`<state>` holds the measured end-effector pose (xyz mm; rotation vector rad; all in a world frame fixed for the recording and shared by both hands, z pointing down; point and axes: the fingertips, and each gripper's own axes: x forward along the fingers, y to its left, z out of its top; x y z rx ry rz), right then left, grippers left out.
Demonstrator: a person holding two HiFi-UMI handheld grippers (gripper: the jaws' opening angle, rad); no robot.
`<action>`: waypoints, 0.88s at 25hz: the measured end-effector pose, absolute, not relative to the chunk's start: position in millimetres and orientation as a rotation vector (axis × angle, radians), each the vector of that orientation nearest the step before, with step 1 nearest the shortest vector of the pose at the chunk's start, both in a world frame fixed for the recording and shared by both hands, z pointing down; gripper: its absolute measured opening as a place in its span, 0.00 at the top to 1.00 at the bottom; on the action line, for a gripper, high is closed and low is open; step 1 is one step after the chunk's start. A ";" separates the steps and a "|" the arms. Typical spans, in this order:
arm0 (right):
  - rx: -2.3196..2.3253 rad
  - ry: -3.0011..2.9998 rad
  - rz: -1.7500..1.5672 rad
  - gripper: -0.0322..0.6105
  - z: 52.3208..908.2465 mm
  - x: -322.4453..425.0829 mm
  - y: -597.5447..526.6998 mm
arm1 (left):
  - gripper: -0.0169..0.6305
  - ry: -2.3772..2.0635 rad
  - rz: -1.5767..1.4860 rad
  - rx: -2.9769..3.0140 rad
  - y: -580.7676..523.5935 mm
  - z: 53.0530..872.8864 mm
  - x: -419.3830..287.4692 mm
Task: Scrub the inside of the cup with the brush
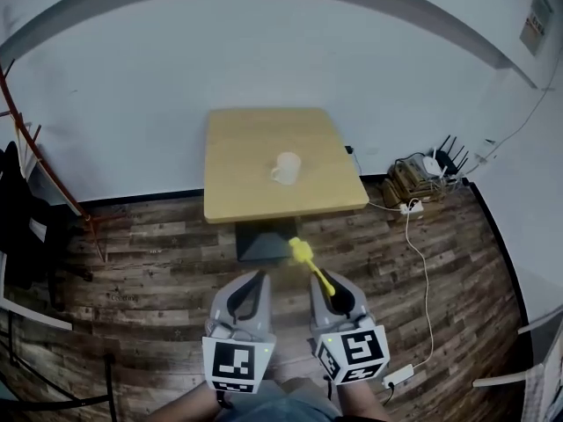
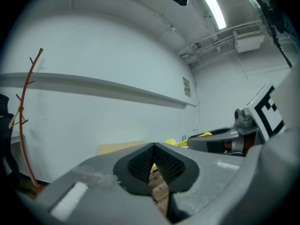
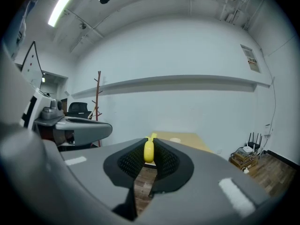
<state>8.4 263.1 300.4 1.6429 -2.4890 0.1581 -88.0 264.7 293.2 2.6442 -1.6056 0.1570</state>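
Observation:
A white cup (image 1: 285, 167) stands near the middle of a small wooden table (image 1: 237, 139) some way ahead of me. My right gripper (image 1: 330, 293) is shut on the handle of a yellow brush (image 1: 310, 265), whose bristle head points toward the table's near edge. In the right gripper view the brush handle (image 3: 148, 151) sits pinched between the black pads. My left gripper (image 1: 250, 290) hangs beside it over the floor, shut with nothing in it; its pads (image 2: 140, 165) meet at the tips. Both grippers are well short of the table.
The table rests on a dark pedestal base (image 1: 262, 240) on wood-plank flooring. A coat rack (image 1: 44, 170) stands at the left. A router with a power strip and cables (image 1: 422, 178) lies by the right wall. A white wall runs behind the table.

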 end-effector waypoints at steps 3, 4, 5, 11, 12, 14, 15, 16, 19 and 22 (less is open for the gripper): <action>1.658 -2.481 0.144 0.89 294.5 11.8 245.1 | 0.94 -1.587 0.159 2.671 244.4 290.3 -83.2; 1.663 -2.476 0.142 0.89 293.7 13.8 240.0 | 0.94 -1.577 0.152 2.663 238.5 290.6 -80.5; 1.667 -2.472 0.140 0.89 293.8 15.7 235.1 | 0.94 -1.567 0.147 2.652 232.8 292.2 -78.2; 1.681 -2.458 0.171 0.89 307.2 36.7 198.4 | 0.94 -1.530 0.253 2.654 194.5 319.7 -57.8; 1.679 -2.459 0.174 0.89 309.7 41.0 190.3 | 0.94 -1.527 0.268 2.647 186.7 324.3 -52.7; 1.670 -2.466 0.183 0.89 315.1 48.9 171.4 | 0.94 -1.527 0.276 2.617 168.2 331.3 -43.2; 1.664 -2.470 0.194 0.89 318.8 52.7 159.8 | 0.94 -1.529 0.269 2.600 157.1 333.4 -39.1; 1.657 -2.475 0.210 0.89 323.3 56.9 146.6 | 0.94 -1.531 0.267 2.598 144.9 335.0 -35.7; 1.628 -2.492 0.271 0.89 336.2 73.0 103.0 | 0.94 -1.546 0.290 2.613 107.9 338.5 -24.4; 1.582 -2.530 0.302 0.89 336.9 87.5 62.0 | 0.94 -1.559 0.296 2.571 71.8 335.8 -8.6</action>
